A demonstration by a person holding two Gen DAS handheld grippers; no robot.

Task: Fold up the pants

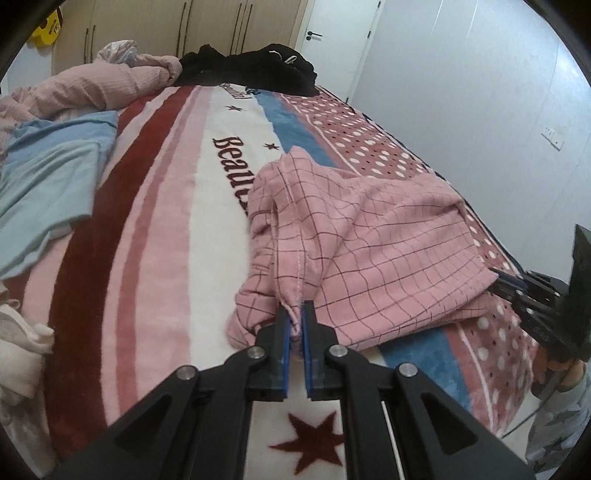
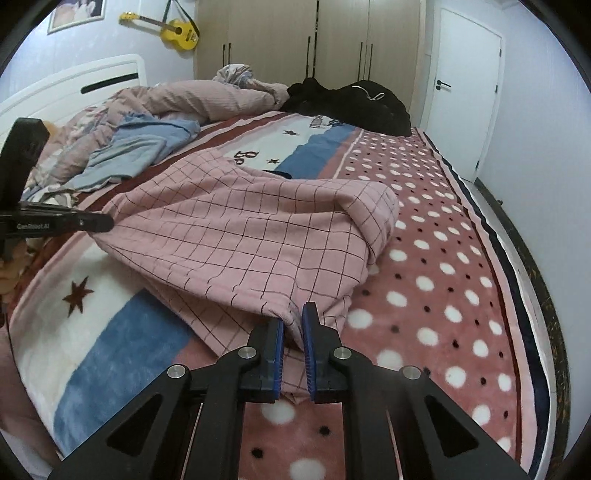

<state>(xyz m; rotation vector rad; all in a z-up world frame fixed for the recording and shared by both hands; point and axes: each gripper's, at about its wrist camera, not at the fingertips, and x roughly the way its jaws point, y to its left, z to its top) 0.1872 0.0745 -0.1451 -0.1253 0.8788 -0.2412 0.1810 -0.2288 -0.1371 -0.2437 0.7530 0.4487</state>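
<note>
A: Start with the left gripper (image 1: 294, 308). What's it doing?

B: At the lower centre of its own view the blue pads are nearly together, pinching a seamed edge of the pink checked pants (image 1: 369, 236). Cloth sits between the pads.

A: And the right gripper (image 2: 294, 314)?

B: Much the same. Low centre of the right wrist view, its jaws are narrow and clamped on another edge of the pants (image 2: 251, 236), with a fold of fabric bunched between the pads.

A: Can each gripper be seen from the other camera?

B: Yes. The right one shows at the right edge of the left view, its tip against the pants' corner. The left one comes in from the left edge of the right view, its tip at the garment's other corner.

A: Where do the pants lie?

B: Heaped in the middle of both frames on a striped and dotted blanket (image 2: 443, 258) covering the bed, rumpled and folded over themselves.

A: Further out?

B: A light blue garment (image 1: 48, 177) at the left, a pink duvet (image 2: 192, 99) and a black pile of clothes (image 2: 351, 103) along the top, then wardrobe doors (image 2: 295, 33) and a white door (image 2: 465, 85) at the upper right. A yellow guitar (image 2: 177, 31) hangs at the upper left of the right view.
</note>
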